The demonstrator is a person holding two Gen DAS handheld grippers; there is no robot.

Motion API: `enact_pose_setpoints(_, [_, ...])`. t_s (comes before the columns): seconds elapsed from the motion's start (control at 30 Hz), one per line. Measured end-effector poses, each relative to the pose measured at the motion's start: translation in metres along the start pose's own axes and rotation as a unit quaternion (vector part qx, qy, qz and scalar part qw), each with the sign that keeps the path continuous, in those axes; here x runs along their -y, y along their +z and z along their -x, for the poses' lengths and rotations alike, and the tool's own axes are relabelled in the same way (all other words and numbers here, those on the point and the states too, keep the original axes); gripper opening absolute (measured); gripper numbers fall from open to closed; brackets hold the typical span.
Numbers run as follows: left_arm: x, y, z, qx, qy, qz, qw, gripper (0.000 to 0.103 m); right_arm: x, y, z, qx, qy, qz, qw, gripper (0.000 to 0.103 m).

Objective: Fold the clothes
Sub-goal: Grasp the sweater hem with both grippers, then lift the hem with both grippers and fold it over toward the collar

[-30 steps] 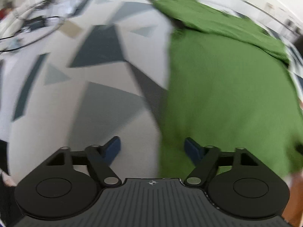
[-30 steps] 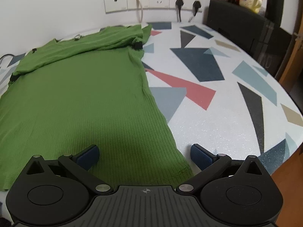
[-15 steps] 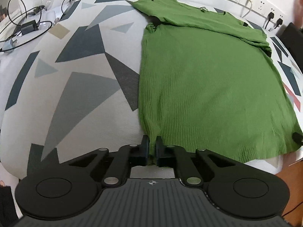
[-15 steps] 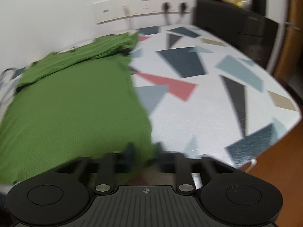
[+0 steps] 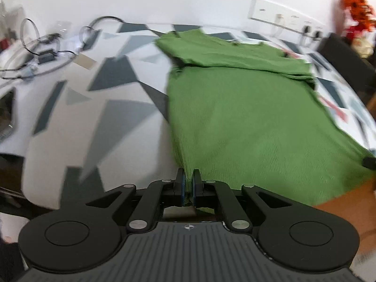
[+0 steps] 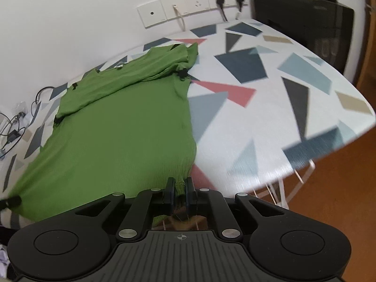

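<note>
A green ribbed shirt [image 5: 246,117] lies flat on the patterned table, its sleeves folded across the far end; it also shows in the right wrist view [image 6: 122,127]. My left gripper [image 5: 187,178] is shut on the shirt's near left hem corner, lifted a little off the table. My right gripper [image 6: 180,185] is shut on the near right hem corner, also raised. The right gripper's tip shows in the left wrist view [image 5: 369,162], and the left gripper's tip in the right wrist view [image 6: 10,202].
The table [image 6: 270,108] has a white top with coloured triangles. Cables and an adapter [image 5: 44,54] lie at its far left. Wall sockets [image 6: 188,7] with plugs are behind. A black appliance [image 6: 305,23] stands at the far right. The near table edge drops to an orange floor [image 6: 329,188].
Both grippers went from open around the hem corners to shut on them. They have since lifted the hem and drawn back, so the near edge of the shirt hangs off the table.
</note>
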State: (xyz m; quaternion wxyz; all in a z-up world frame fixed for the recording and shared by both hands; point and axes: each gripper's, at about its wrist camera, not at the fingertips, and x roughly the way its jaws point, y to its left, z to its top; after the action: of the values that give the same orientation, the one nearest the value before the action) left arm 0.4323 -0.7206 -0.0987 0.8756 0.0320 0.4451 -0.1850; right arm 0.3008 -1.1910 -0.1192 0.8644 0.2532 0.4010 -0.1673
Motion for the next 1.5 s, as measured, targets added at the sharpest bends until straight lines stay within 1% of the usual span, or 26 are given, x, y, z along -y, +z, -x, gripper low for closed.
enact_pose_setpoints(0.07, [-0.002, -0.01, 0.009, 0.003, -0.017, 0.001, 0.9998, 0.006, 0.002, -0.005, 0.013, 0.001, 0.005, -0.022, 1.0, 0.007])
enact_pose_setpoints(0.13, [-0.006, -0.009, 0.014, 0.013, -0.018, 0.007, 0.9997, 0.006, -0.001, -0.007, 0.022, 0.005, 0.011, -0.032, 0.999, 0.007])
enact_pose_setpoints(0.3, [-0.012, 0.001, 0.037, 0.051, -0.021, 0.001, 0.9985, 0.006, -0.016, 0.008, 0.044, 0.056, 0.041, -0.033, 0.997, 0.007])
enact_pose_setpoints(0.33, [-0.013, 0.0, 0.042, 0.051, -0.024, 0.002, 0.9984, 0.006, -0.019, 0.012, 0.05, 0.066, 0.049, -0.032, 0.996, 0.007])
enact_pose_setpoints(0.4, [-0.015, -0.009, 0.047, 0.034, -0.032, 0.014, 0.9988, 0.006, -0.022, 0.019, 0.061, 0.083, 0.062, -0.028, 0.994, 0.007])
enact_pose_setpoints(0.47, [-0.017, -0.021, 0.05, 0.012, -0.04, 0.027, 0.9988, 0.006, -0.022, 0.018, 0.069, 0.087, 0.066, -0.031, 0.994, 0.007])
enact_pose_setpoints(0.53, [-0.026, -0.026, 0.05, 0.003, -0.036, 0.048, 0.9982, 0.006, -0.02, 0.011, 0.07, 0.077, 0.062, -0.044, 0.994, 0.007])
enact_pose_setpoints(0.6, [-0.036, -0.027, 0.048, -0.002, -0.031, 0.076, 0.9966, 0.006, -0.017, -0.001, 0.064, 0.052, 0.058, -0.062, 0.995, 0.007])
enact_pose_setpoints(0.7, [-0.038, -0.021, 0.045, 0.002, -0.02, 0.073, 0.9972, 0.006, -0.012, -0.01, 0.049, 0.014, 0.05, -0.095, 0.994, 0.007])
enact_pose_setpoints(0.73, [-0.038, -0.019, 0.045, 0.004, -0.017, 0.068, 0.9975, 0.006, -0.011, -0.008, 0.046, 0.014, 0.05, -0.104, 0.993, 0.007])
enact_pose_setpoints(0.9, [-0.039, -0.009, 0.04, 0.007, -0.002, 0.06, 0.9982, 0.006, -0.01, 0.01, 0.044, 0.042, 0.052, -0.125, 0.99, 0.007])
enact_pose_setpoints(1.0, [-0.044, -0.002, 0.036, 0.007, 0.004, 0.066, 0.9978, 0.006, -0.01, 0.017, 0.045, 0.056, 0.055, -0.131, 0.988, 0.007])
enact_pose_setpoints(1.13, [-0.05, 0.008, 0.036, 0.023, 0.004, 0.081, 0.9964, 0.006, -0.015, 0.025, 0.043, 0.068, 0.054, -0.133, 0.987, 0.007])
enact_pose_setpoints(1.27, [-0.055, 0.02, 0.033, 0.031, 0.002, 0.097, 0.9948, 0.006, -0.024, 0.033, 0.039, 0.077, 0.055, -0.138, 0.986, 0.007])
enact_pose_setpoints(1.4, [-0.056, 0.045, 0.025, 0.047, -0.001, 0.084, 0.9953, 0.006, -0.033, 0.053, 0.036, 0.097, 0.061, -0.13, 0.985, 0.007])
enact_pose_setpoints(1.5, [-0.056, 0.071, 0.014, 0.058, -0.009, 0.092, 0.9941, 0.006, -0.037, 0.078, 0.032, 0.115, 0.064, -0.131, 0.983, 0.007])
